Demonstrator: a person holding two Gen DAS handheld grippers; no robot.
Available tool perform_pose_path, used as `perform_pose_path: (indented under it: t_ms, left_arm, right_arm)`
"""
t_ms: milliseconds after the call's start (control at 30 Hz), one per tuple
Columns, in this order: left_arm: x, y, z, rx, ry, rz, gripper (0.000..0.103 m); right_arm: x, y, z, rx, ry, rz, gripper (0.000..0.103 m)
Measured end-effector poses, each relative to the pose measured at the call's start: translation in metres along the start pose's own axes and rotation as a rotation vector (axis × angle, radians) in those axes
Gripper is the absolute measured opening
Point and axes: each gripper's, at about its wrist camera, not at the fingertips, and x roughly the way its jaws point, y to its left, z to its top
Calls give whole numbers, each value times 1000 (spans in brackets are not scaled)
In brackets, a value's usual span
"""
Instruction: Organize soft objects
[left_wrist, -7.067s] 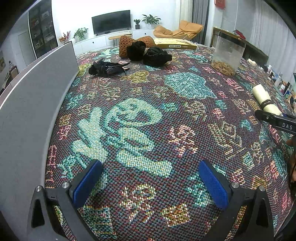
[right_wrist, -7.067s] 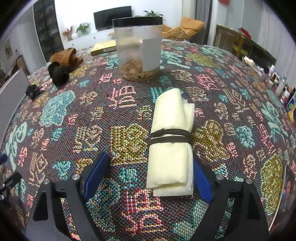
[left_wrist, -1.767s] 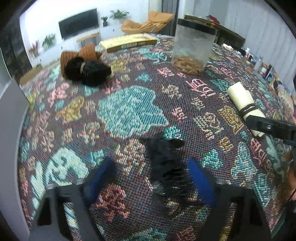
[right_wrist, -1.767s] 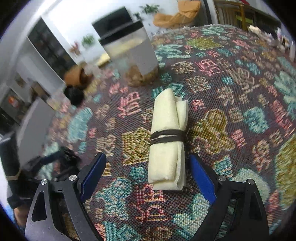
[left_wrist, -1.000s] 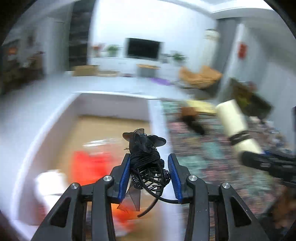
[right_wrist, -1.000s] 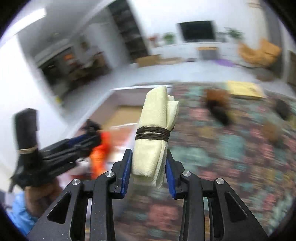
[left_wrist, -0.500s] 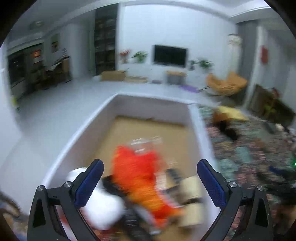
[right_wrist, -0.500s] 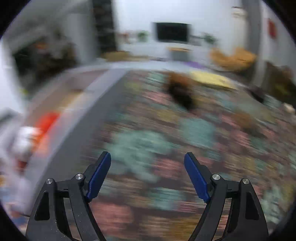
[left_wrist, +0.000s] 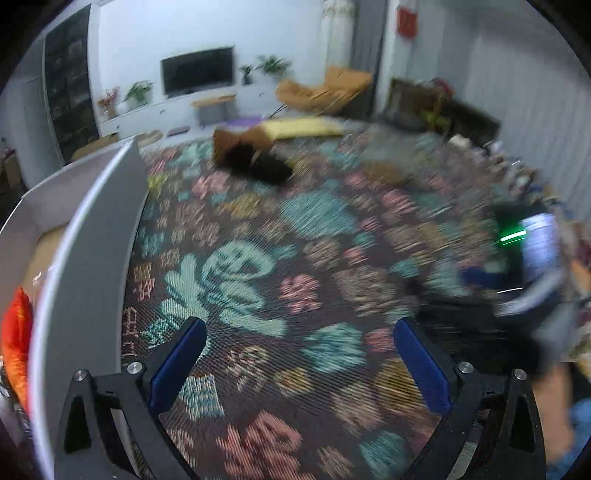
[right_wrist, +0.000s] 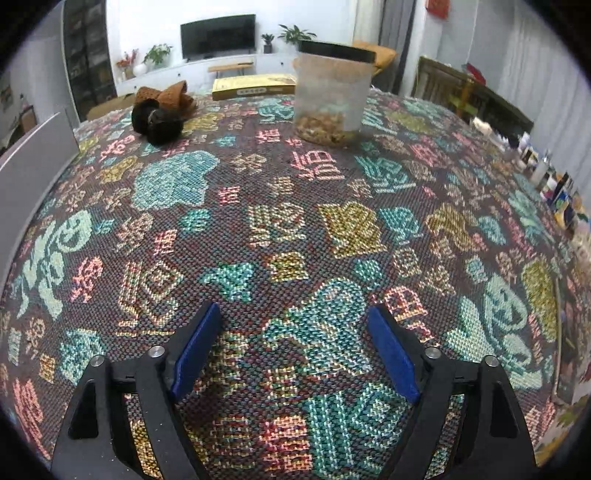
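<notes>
At the far left of the left wrist view stands the grey wall of a storage box (left_wrist: 92, 236), its rim curving down the frame; inside it a bright orange soft thing (left_wrist: 16, 343) shows against the wall. To its right the patterned tablecloth (left_wrist: 258, 229) spreads out, blurred by motion.

The left gripper (left_wrist: 299, 354) hangs over bare cloth with its jaws spread wide and nothing between them; they have just been opening. Further back on the cloth lie a black fuzzy bundle (left_wrist: 258, 166) and, touching it behind, a brown knitted piece (left_wrist: 236, 138). A flat yellow box (left_wrist: 303, 127) sits beyond them near the table's far edge. At the right edge of this view a dark blurred shape with a green light (left_wrist: 513, 236) is the other tool; its details cannot be made out.

In the sharp right wrist view, the box wall (right_wrist: 29, 173) appears at the left edge. The black bundle (right_wrist: 159, 123) and the brown piece (right_wrist: 166, 96) lie at the back left, well apart from the right gripper (right_wrist: 295, 347). The yellow box (right_wrist: 255, 86) and a clear tub (right_wrist: 332, 96) with brownish contents stand at the back centre. The right gripper's jaws also stand wide apart, nothing between them, having just been opening, above open cloth (right_wrist: 295, 221). Small bottles and clutter (right_wrist: 554, 181) line the right edge of the table.
</notes>
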Motion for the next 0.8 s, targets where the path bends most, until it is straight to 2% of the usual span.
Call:
perform_pose_path:
  t_ms: [100, 267, 367, 500, 567, 633, 700, 800]
  left_arm:
    - [35, 17, 0, -27, 38, 99, 101]
    - [72, 57, 4, -87, 90, 183, 101]
    - [82, 77, 5, -155, 93, 144, 103]
    - [81, 74, 3, -149, 83, 164, 103]
    - [80, 75, 2, -157, 83, 159, 103]
    - [82, 74, 3, -156, 84, 160, 103]
    - [82, 74, 4, -157, 84, 157, 103]
    - [83, 74, 5, -157, 84, 159, 103]
  right_arm:
    - [-4, 1, -5, 16, 4, 13, 91]
    - [-1, -1, -5, 14, 6, 15, 93]
    - [1, -2, -3, 14, 7, 17, 93]
    - [1, 0, 0, 0, 10, 40, 93]
    - [-2, 5, 14, -25, -28, 115, 92]
    - [-1, 17, 41, -69, -76, 178, 92]
    - [12, 36, 81, -124, -79, 287, 92]
    - [42, 79, 135, -231, -54, 319, 91]
